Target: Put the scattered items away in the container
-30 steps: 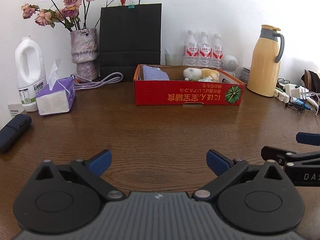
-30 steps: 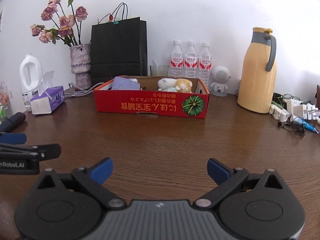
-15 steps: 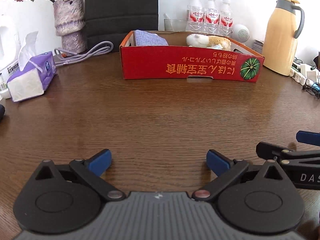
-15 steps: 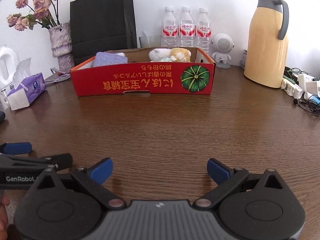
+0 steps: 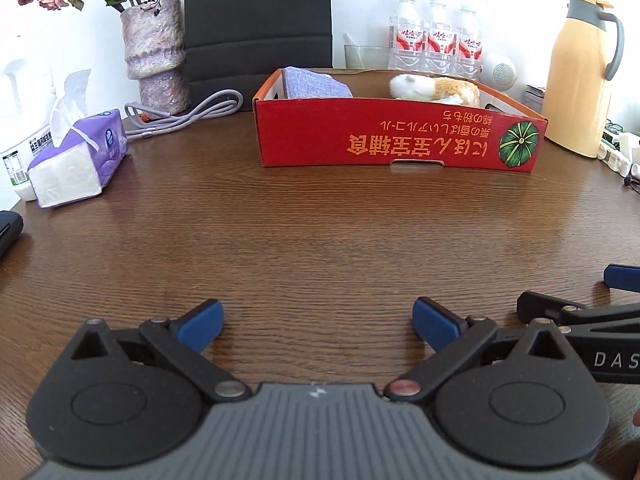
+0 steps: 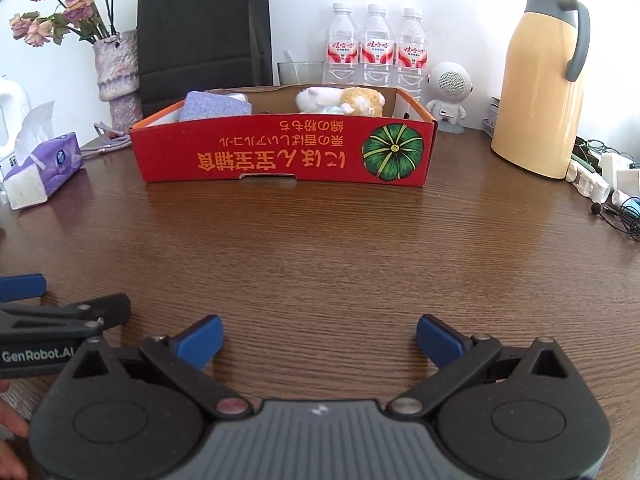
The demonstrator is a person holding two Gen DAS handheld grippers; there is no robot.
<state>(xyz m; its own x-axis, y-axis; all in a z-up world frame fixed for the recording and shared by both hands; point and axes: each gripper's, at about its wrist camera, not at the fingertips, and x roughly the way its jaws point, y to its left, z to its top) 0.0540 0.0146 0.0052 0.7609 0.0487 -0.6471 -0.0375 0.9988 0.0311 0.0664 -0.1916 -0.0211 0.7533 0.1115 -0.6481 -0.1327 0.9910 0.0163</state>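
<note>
1. Hovering low over the near edge of the wooden table (image 5: 320,216), the left gripper (image 5: 316,322) had its blue-tipped jaws spread wide with nothing between them.
2. The right gripper (image 6: 319,340) sat just beside it, jaws equally wide and empty.
3. The red cardboard box (image 6: 284,152) stood toward the far edge of the table, well apart from both grippers, its printed front wall facing them.
4. Inside the box, a folded lilac cloth (image 6: 214,106) lay at the left end and a white-and-tan plush toy (image 6: 340,100) at the right end.
5. A purple tissue pack (image 5: 76,160) rested near the table's left edge, with a grey cable (image 5: 188,114) behind it.
6. Along the far edge stood a vase of dried roses (image 6: 118,76), a black paper bag (image 6: 204,28), three water bottles (image 6: 376,48) and a small white speaker (image 6: 450,96).
7. A yellow thermos jug (image 6: 538,80) stood at the far right corner.
</note>
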